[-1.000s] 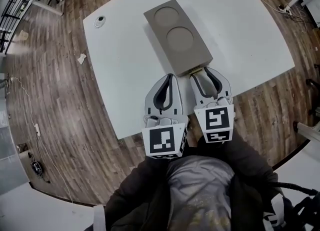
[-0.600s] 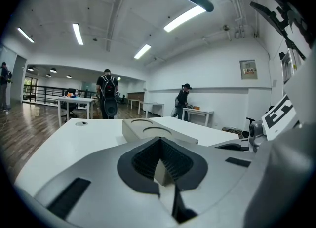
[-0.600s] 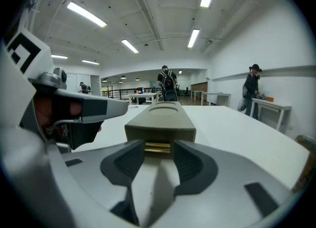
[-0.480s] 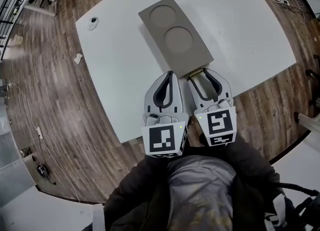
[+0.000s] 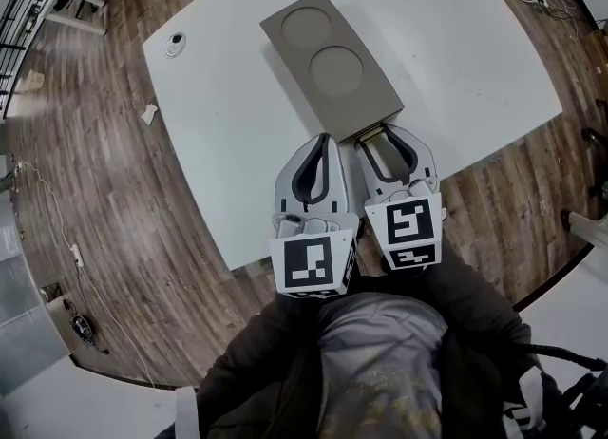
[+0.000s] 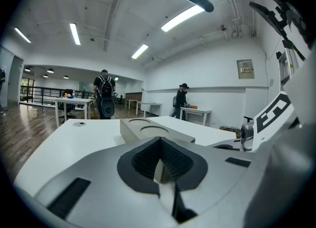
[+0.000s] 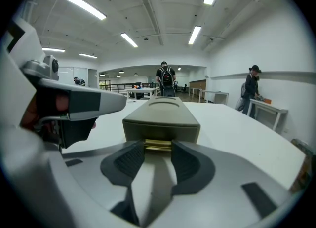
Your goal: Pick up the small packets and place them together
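Head view: white tabletop (image 5: 475, 47) w/ a tan box (image 5: 332, 66) lying on it. The right hand-held gripper (image 5: 382, 135) is at the box's near end, and the left hand-held gripper (image 5: 325, 141) is just beside it over bare tabletop.

Left gripper view: jaws together, nothing btwn them.

Right gripper view: jaws part-way apart, pads look pressed on both sides of a gold packet (image 7: 158, 145) poking out of the box's end slot.

I judge this as the pick step, 1st packet, nothing grouped yet. Next I'd pull straight back and level, w/o dragging the box or loosening the squeeze.
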The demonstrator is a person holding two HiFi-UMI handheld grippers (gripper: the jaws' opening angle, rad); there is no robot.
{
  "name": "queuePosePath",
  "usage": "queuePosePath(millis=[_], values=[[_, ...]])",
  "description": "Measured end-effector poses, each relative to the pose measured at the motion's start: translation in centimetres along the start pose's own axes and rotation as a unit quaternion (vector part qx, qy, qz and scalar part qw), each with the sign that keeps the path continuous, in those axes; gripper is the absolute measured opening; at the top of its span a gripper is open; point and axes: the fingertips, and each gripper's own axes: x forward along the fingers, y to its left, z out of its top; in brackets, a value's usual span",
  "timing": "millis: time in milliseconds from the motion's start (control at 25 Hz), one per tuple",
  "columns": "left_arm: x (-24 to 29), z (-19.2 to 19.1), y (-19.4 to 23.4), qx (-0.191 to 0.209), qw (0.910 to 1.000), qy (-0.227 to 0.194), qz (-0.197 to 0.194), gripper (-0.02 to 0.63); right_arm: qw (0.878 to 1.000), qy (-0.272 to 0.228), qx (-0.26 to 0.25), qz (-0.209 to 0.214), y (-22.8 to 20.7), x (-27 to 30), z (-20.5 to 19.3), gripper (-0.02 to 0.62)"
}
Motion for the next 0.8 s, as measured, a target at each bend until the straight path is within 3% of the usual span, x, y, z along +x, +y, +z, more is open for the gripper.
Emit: queuePosePath(millis=[800], values=[[-3.8, -0.9, -5.9, 0.009, 0.9998, -0.002, -0.017, 0.003, 1.000, -0.014, 0.008, 0.004, 0.8, -7.1, -4.1, 0.175]])
